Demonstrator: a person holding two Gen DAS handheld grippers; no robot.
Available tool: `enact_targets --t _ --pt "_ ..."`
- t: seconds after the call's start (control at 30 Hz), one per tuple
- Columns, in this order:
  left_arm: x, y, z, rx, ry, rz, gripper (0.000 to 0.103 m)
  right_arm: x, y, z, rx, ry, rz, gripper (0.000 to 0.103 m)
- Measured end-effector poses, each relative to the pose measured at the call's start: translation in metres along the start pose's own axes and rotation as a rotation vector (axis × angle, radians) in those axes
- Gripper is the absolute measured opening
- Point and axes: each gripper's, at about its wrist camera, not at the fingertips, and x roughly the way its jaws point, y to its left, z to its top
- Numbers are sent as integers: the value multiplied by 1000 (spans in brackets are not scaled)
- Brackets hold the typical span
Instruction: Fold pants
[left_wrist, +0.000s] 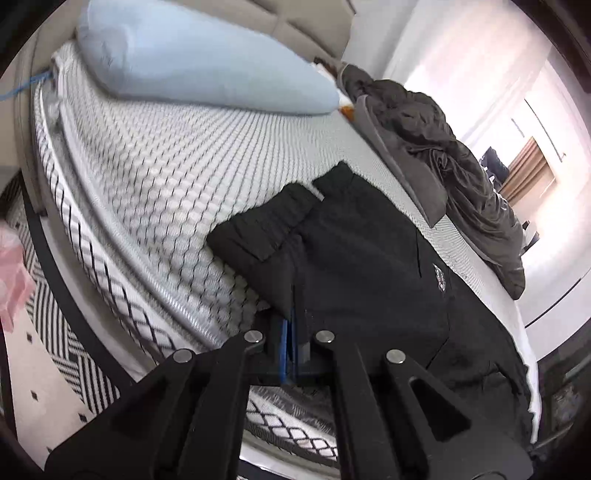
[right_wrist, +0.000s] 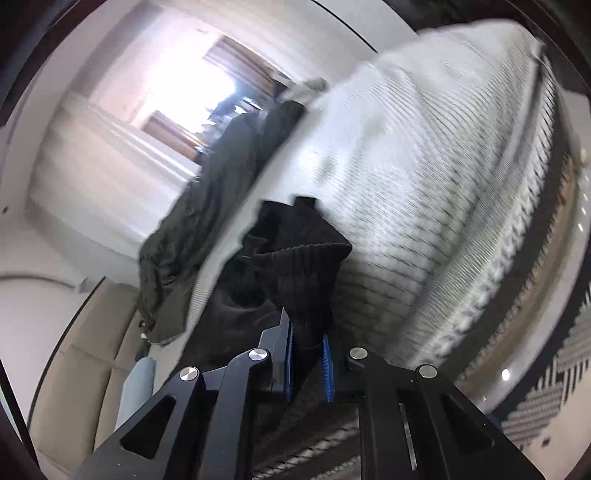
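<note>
Between right gripper pads: ribbed cuff of black cotton pants, clamped to lift for folding. Left gripper pinched on pants edge w/ pants lying ahead on quilted white mattress.

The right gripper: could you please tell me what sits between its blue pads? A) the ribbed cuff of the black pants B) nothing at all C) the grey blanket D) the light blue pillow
A: in the right wrist view, the right gripper has its blue pads pressing on the ribbed cuff of the black pants, lifted above the mattress.
</note>
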Motion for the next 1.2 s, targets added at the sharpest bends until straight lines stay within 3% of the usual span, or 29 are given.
enact_targets --t 0.07,0.2,0.5,0.7,0.77,0.8,0.83,0.87,0.9,0.97,1.0,1.03,1.1,1.2 --pt "-1 -3 2 -13 -6 -10 0 3 -5 0 45 20 16 12" --pt "-7 -20 15 7 -37 -17 0 -13 24 8 -34 -34 41 12" --pt "11 -95 101 56 -77 -41 0 10 107 55 -109 -154 46 12" --pt "82 -154 167 77 -42 -1 0 77 175 107 -161 -181 -17 12" --pt "124 -173 187 86 2 58 0 114 196 128 -188 -176 -61 13" --pt "141 -180 194 90 24 88 0 133 206 137 -202 -165 -83 16" --pt "161 -187 200 96 49 111 1 154 215 146 -220 -148 -102 27" --pt "176 -191 205 96 62 120 4 180 225 153 -257 -121 -137 34" --pt "191 -193 212 90 78 129 11 198 229 158 -277 -112 -177 48" --pt "200 -193 218 67 93 104 20 218 235 162 -299 -116 -240 49" --pt "198 -192 218 68 90 90 31 216 234 160 -293 -125 -233 51" --pt "195 -193 218 80 70 91 52 210 234 155 -297 -133 -208 59" --pt "177 -188 212 105 -8 129 72 201 232 140 -328 -135 -194 70" --pt "156 -178 197 116 -12 97 73 182 220 112 -342 -107 -156 72"
